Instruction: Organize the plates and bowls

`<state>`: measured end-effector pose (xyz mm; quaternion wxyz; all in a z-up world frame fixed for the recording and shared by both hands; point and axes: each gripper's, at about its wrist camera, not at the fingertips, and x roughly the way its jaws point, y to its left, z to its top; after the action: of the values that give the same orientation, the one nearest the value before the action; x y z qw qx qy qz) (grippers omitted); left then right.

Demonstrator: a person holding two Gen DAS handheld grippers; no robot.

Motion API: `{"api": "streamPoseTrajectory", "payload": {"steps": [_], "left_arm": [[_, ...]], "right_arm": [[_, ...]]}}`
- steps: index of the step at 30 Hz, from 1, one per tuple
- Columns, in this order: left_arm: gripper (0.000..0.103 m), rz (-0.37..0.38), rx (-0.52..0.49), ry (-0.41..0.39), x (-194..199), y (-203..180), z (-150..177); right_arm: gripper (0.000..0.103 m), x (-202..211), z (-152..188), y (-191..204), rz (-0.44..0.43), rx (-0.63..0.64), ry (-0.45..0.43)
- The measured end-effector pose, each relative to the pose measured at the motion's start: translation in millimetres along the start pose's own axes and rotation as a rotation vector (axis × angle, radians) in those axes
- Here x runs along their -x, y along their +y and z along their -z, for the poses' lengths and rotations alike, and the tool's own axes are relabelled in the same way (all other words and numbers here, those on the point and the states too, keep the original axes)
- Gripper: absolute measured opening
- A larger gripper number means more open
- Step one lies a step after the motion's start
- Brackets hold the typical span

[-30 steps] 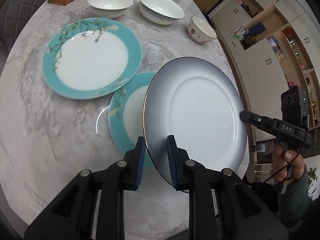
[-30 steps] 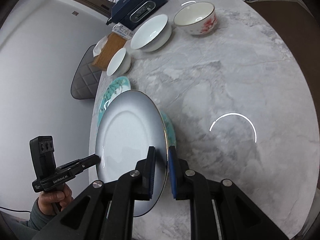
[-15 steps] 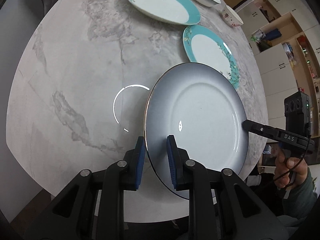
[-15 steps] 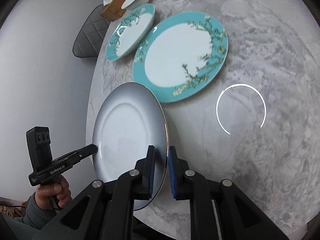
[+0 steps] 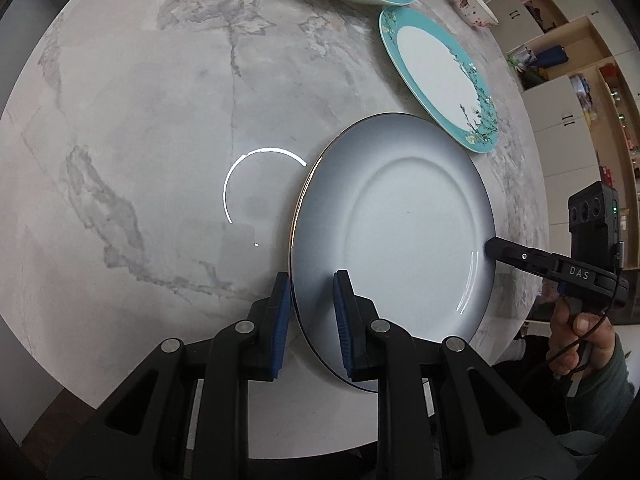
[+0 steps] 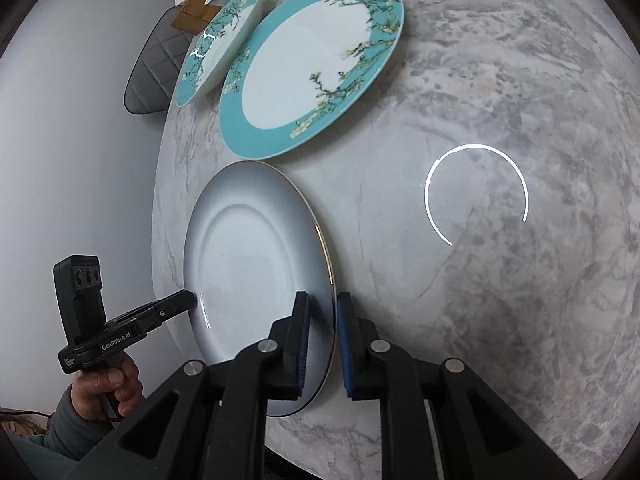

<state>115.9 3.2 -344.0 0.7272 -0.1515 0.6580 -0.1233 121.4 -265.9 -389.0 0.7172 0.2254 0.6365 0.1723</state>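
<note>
Holding a round grey-rimmed white plate with a thin gold edge [image 5: 400, 236] from two sides, I have my left hand-held gripper [image 5: 310, 312] closed on its near rim, one blue pad above and one below. My right hand-held gripper [image 6: 320, 336] is clamped on the opposite rim in the same way, and each one shows in the other's view as a black finger meeting the plate's edge. The plate sits low over the near part of the round grey marble surface [image 5: 140, 140], close to its edge; I cannot tell whether it is touching the marble or just above it.

Just beyond it lies a large teal-rimmed white plate with a blossom-branch pattern [image 6: 312, 64], flat on the surface and apart from the one I hold. Another teal blossom plate [image 6: 218, 42] lies beside that, its rim overlapping the big plate's rim. Farther back, in the left view, a small white bowl with pink flowers [image 5: 474, 10] stands near the far edge. A ring-shaped light reflection [image 6: 476, 192] shines on the bare marble to my right.
</note>
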Motion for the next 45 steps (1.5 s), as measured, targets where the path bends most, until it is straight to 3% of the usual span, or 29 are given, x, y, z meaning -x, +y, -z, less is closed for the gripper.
{"api": "streamPoseTrajectory", "payload": {"steps": [19,20,21,23,26,27,30,34,39,45], "left_arm": [[0.021,-0.007,-0.043,-0.053,-23,-45,-43],[0.021,-0.011,-0.037,-0.05,-24,-45,-40],[0.021,-0.022,-0.035,-0.054,-20,-46,-37],[0.021,-0.055,-0.041,-0.078,-10,-52,-33],[0.021,-0.097,-0.027,-0.118,10,-58,-36],[0.027,-0.094,-0.019,-0.13,16,-60,-39],[0.053,-0.065,-0.027,-0.174,28,-78,-59],[0.053,-0.053,-0.08,-0.189,23,-110,-99],[0.054,-0.109,-0.094,-0.151,-10,-132,-159],[0.054,-0.146,-0.106,-0.116,-41,-144,-195]], "right_arm": [[0.019,37,-53,-42,0.056,0.014,-0.062],[0.023,38,-54,-43,0.061,0.023,-0.062],[0.037,38,-55,-43,0.058,0.028,-0.063],[0.053,44,-55,-42,0.05,0.038,-0.076],[0.056,54,-58,-36,0.039,0.057,-0.106],[0.059,59,-60,-35,0.037,0.06,-0.115],[0.063,74,-73,-37,0.024,0.056,-0.146],[0.065,82,-102,-44,0.017,0.049,-0.163],[0.065,85,-144,-59,0.009,0.03,-0.179],[0.065,83,-189,-81,0.015,0.01,-0.19]]}}
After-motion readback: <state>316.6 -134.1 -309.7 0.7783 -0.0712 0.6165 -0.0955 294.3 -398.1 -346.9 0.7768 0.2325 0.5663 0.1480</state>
